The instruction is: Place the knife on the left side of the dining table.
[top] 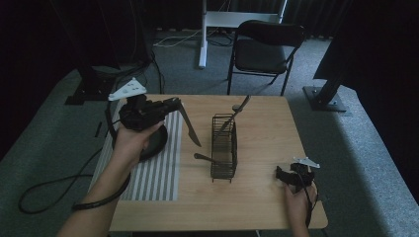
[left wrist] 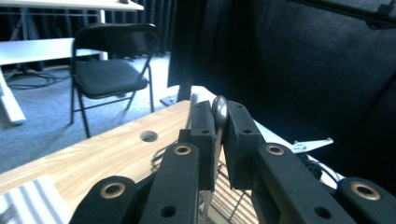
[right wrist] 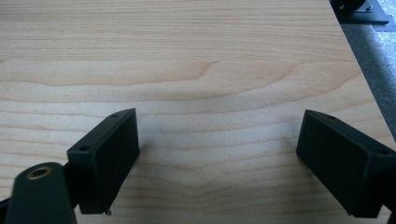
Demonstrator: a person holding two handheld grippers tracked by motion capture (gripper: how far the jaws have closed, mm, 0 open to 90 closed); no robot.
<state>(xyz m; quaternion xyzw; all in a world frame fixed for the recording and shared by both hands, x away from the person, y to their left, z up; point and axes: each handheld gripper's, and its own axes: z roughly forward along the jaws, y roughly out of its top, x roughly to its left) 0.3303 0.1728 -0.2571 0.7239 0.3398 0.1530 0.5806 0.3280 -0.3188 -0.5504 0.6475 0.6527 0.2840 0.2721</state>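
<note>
My left gripper (top: pixel 175 103) is lifted above the table's left half and is shut on a metal knife (top: pixel 190 126), whose blade slants down to the right toward a black wire basket (top: pixel 224 148). In the left gripper view the knife's rounded handle end (left wrist: pixel 219 108) sticks up between the pads of the left gripper (left wrist: pixel 219 128). One utensil (top: pixel 238 109) stands in the basket and leans out over its far end. Another utensil's handle (top: pixel 202 158) pokes out of its left side. My right gripper (top: pixel 283 176) rests low near the front right of the wooden table (top: pixel 267 207). That right gripper (right wrist: pixel 219 158) is open with only bare wood between its jaws.
A grey striped mat (top: pixel 158 175) covers the table's left part, with a dark round dish (top: pixel 155 143) on it under my left hand. A black folding chair (top: pixel 267 49) and a white table leg (top: pixel 202 37) stand beyond the far edge. Black stand bases sit on the floor at both sides.
</note>
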